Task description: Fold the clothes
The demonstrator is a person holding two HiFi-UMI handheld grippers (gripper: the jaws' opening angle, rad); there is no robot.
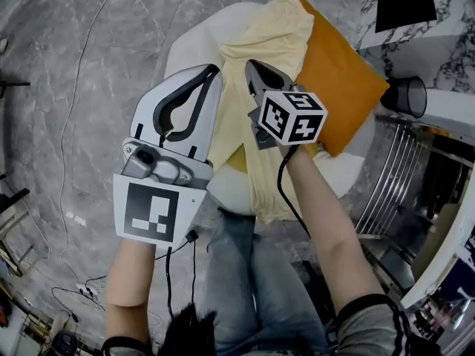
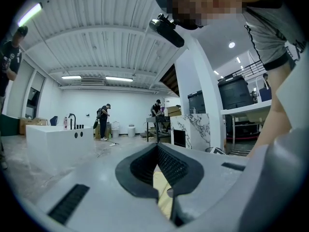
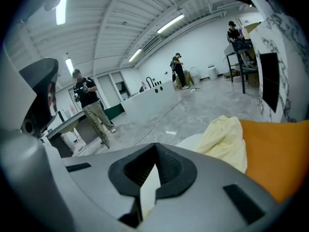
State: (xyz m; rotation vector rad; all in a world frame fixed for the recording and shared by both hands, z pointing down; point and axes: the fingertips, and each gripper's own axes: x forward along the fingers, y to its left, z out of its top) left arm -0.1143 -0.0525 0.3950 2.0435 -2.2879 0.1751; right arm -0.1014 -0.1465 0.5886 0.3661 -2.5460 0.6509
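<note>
A pale yellow garment (image 1: 276,28) lies lengthwise over a white round seat (image 1: 185,50) and hangs off its near edge. In the right gripper view the garment (image 3: 224,139) is bunched just ahead. My left gripper (image 1: 214,70) is shut, its white tips at the garment's left edge, and yellow cloth shows between its pads (image 2: 170,166). My right gripper (image 1: 254,67) is shut beside it over the middle of the garment. A pale wedge of cloth is pinched between its pads (image 3: 166,166). The two grippers sit close together.
An orange cushion (image 1: 338,80) lies under the garment's right side. A dark cup (image 1: 408,95) and a chrome rack (image 1: 401,176) stand at the right, below a marble-topped counter (image 1: 438,43). Cables run over the grey floor (image 1: 74,87). The person's knees are below the seat.
</note>
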